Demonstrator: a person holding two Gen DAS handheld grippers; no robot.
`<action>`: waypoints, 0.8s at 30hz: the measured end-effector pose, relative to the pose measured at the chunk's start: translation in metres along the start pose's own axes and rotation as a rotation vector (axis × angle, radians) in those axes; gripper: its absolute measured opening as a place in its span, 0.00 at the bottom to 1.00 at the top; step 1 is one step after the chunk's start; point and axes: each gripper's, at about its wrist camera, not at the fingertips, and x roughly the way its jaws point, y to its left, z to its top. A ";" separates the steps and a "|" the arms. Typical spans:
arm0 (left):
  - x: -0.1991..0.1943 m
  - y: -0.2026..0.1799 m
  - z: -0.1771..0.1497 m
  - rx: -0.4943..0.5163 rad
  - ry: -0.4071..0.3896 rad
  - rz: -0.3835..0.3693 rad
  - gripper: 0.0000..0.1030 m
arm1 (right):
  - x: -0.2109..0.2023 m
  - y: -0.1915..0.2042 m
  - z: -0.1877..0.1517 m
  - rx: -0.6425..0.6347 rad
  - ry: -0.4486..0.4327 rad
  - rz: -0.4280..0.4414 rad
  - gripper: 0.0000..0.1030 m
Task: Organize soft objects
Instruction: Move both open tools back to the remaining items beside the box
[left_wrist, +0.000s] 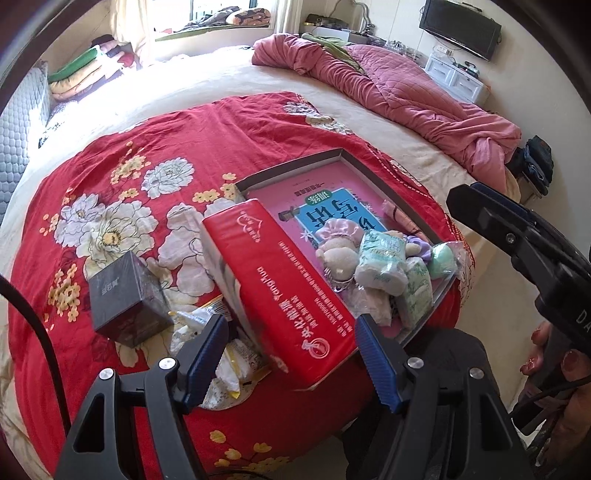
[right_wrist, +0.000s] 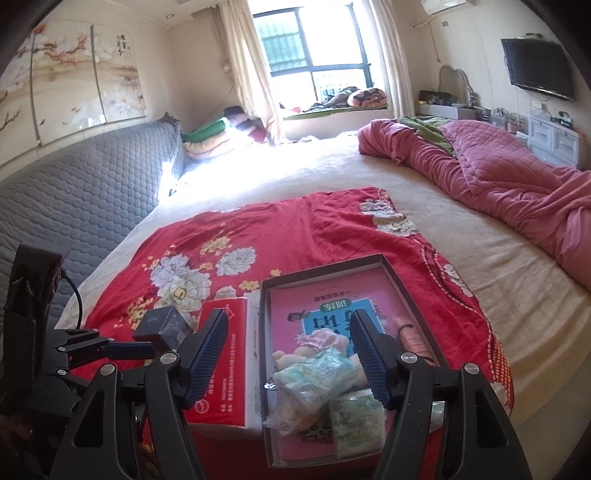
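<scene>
A shallow grey box (left_wrist: 364, 168) (right_wrist: 389, 271) lies on the red floral cloth (left_wrist: 155, 147) (right_wrist: 280, 225). It holds a pink book (left_wrist: 328, 195) (right_wrist: 332, 295), a plush toy (left_wrist: 338, 253), green-white tissue packs (left_wrist: 382, 254) (right_wrist: 321, 373) and a pink roll (right_wrist: 412, 336). A red tissue pack (left_wrist: 280, 288) (right_wrist: 229, 373) lies tilted against the box's left rim. My left gripper (left_wrist: 290, 354) is open, its fingers on either side of the red pack's near end. My right gripper (right_wrist: 291, 358) is open above the soft items in the box.
A dark cube box (left_wrist: 125, 299) (right_wrist: 166, 326) and crumpled snack wrappers (left_wrist: 225, 358) lie left of the red pack. A pink quilt (left_wrist: 406, 96) (right_wrist: 509, 177) is bunched at the bed's far right. A grey headboard (right_wrist: 85, 192) stands at left.
</scene>
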 end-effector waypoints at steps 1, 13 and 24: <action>-0.001 0.005 -0.004 -0.008 0.001 0.003 0.68 | 0.001 0.005 -0.001 -0.013 0.004 0.009 0.68; 0.003 0.075 -0.053 -0.144 0.048 0.046 0.68 | 0.026 0.073 -0.013 -0.171 0.080 0.102 0.68; 0.022 0.114 -0.084 -0.228 0.109 0.054 0.68 | 0.046 0.111 -0.032 -0.292 0.163 0.139 0.68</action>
